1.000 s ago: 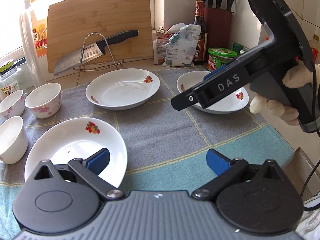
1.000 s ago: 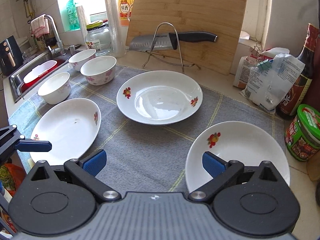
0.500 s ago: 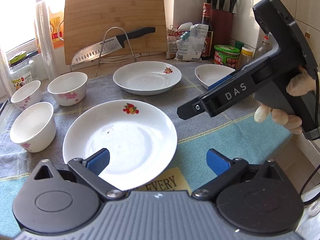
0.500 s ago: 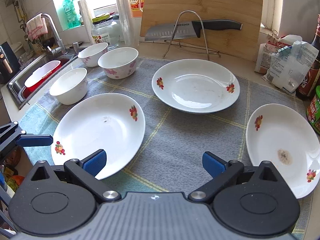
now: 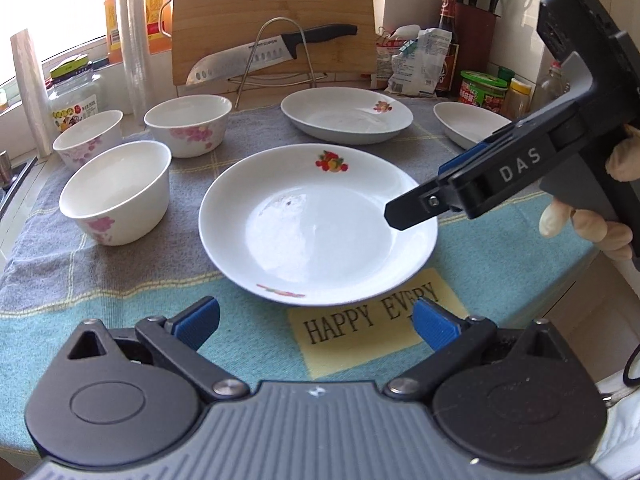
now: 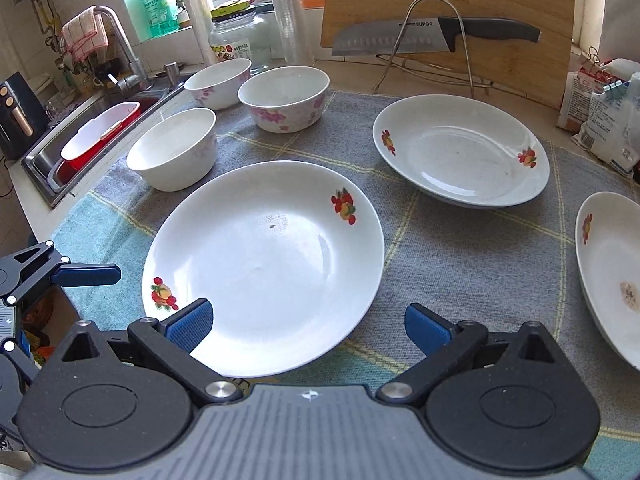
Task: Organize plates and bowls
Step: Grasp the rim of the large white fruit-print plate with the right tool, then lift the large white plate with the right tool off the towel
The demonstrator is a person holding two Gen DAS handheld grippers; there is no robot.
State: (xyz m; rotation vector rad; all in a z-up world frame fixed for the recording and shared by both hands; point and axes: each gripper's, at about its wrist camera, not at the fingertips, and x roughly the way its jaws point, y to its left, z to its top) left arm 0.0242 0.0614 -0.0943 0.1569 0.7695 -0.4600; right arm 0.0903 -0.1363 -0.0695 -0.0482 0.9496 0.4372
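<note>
Three white plates with fruit prints lie on a grey and teal cloth. The nearest plate sits just ahead of both grippers. A second plate lies behind it, a third plate to the right. Three white bowls with pink flowers stand at the left: near bowl, middle bowl, far bowl. My left gripper is open, short of the near plate's rim. My right gripper is open over that plate's near edge, empty.
A bamboo cutting board leans at the back with a knife on a wire rack. Sauce bottles, jars and a knife block stand at the back right. A sink lies to the left. A gloved hand holds the right gripper.
Both grippers have swung left across the cloth, from the right-hand plate toward the near left plate, which is now centred ahead of them. Jaws stayed open. No dish has moved.
</note>
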